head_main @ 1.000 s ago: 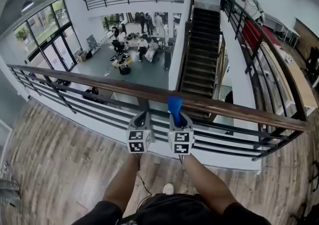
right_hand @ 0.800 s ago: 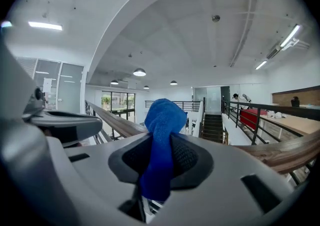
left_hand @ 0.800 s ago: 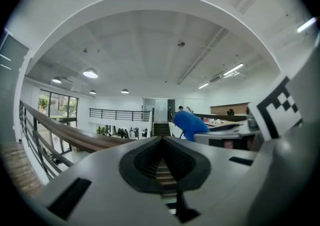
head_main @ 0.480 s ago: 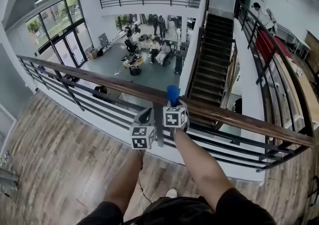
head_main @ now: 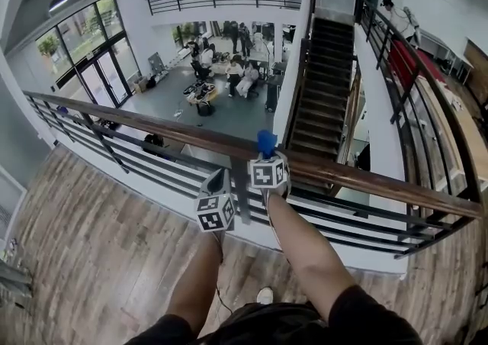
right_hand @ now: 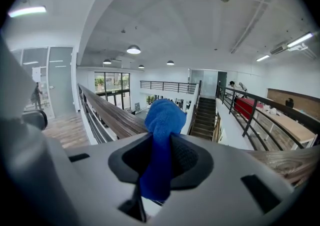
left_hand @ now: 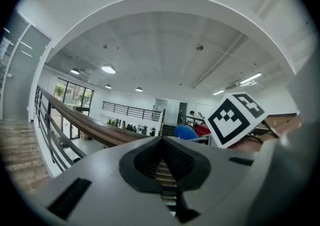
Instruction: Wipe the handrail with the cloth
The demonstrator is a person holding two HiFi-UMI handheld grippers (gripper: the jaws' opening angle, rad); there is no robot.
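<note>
Grips bunched blue cloth point(head_main: 266, 141) in right gripper point(head_main: 265, 156) at the long brown wooden handrail point(head_main: 152, 131), above black metal bars point(head_main: 145, 159); left gripper point(head_main: 219, 177) closed, empty, just beside; barely shifted since before.

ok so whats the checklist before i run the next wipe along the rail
1. Cloth gripped: ok, the right tongs are shut on it.
2. Enough cloth sticking out to wipe with: ok, a blue wad shows past the tips.
3. Cloth pressed on the handrail: cannot tell; the head view shows it at the rail's top edge, but contact is not clear.
4. Left tongs out of the way: ok, shut, empty, and lower than the rail.
5. Rail top free of things along its length: ok, bare wood in view.
</note>
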